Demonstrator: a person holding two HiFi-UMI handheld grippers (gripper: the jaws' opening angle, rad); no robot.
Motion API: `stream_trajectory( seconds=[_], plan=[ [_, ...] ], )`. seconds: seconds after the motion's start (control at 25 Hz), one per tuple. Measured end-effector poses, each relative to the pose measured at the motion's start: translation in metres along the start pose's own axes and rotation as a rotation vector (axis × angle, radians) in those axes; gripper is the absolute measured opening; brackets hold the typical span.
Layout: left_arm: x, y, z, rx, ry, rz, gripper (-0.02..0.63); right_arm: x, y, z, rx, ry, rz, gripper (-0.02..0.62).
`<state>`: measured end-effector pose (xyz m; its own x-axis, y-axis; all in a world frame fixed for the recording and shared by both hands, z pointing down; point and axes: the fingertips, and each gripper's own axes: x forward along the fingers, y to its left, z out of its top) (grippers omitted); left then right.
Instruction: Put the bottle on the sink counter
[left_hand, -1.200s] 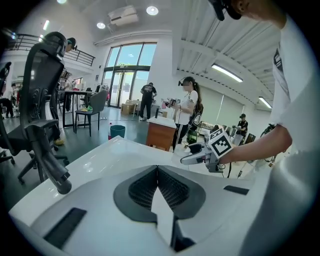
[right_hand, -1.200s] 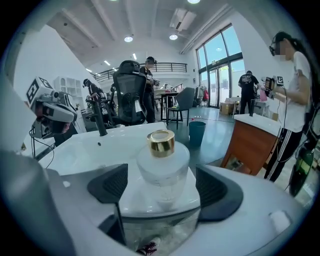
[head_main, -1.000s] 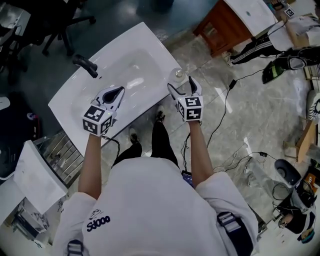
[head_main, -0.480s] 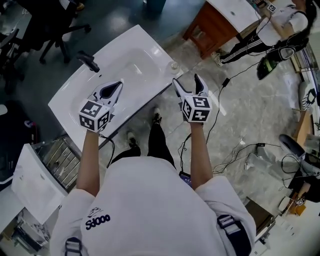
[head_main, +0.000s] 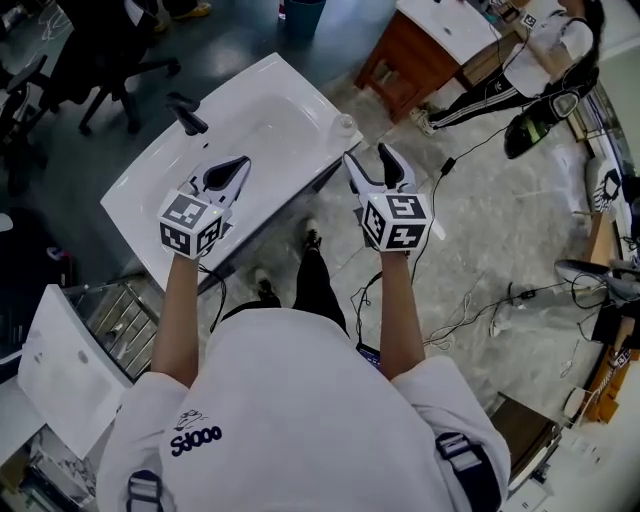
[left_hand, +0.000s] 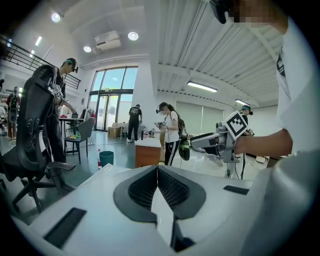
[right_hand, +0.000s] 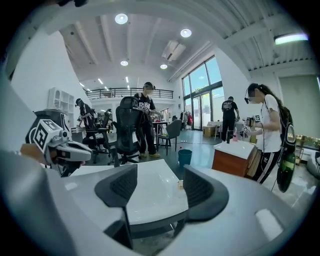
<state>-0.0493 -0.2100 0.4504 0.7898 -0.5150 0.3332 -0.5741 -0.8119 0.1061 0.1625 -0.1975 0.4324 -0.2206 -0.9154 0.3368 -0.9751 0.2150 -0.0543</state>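
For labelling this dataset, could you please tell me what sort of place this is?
Probably an open lab or workshop hall, not a bathroom: the white sink stands free on the open floor, with office chairs and other people working around it.

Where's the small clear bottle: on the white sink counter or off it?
On it. The small clear bottle sits at a corner of the white sink counter, with nothing touching it.
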Motion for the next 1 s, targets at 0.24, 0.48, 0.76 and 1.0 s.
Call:
stream_trajectory(
  seconds=[0.24, 0.48, 0.76, 1.0],
  plan=[
    [-0.018, 0.001, 0.024, 0.048, -0.052, 0.001, 0.005, -0.014, 0.026, 0.016, -0.026, 0.029, -0.015, 0.218],
    [-0.031, -0.005, 0.048, 0.097, -0.085, 0.005, 0.005, -0.035, 0.044, 0.038, -0.040, -0.029, 0.001, 0.103],
    [-0.043, -0.013, 0.071, 0.099, -0.128, 0.010, 0.005, -0.061, 0.057, 0.064, -0.078, -0.077, -0.002, 0.029],
    [-0.055, -0.030, 0.086, 0.160, -0.137, 0.005, 0.005, -0.076, 0.070, 0.088, -0.100, -0.136, 0.024, 0.011]
  ],
)
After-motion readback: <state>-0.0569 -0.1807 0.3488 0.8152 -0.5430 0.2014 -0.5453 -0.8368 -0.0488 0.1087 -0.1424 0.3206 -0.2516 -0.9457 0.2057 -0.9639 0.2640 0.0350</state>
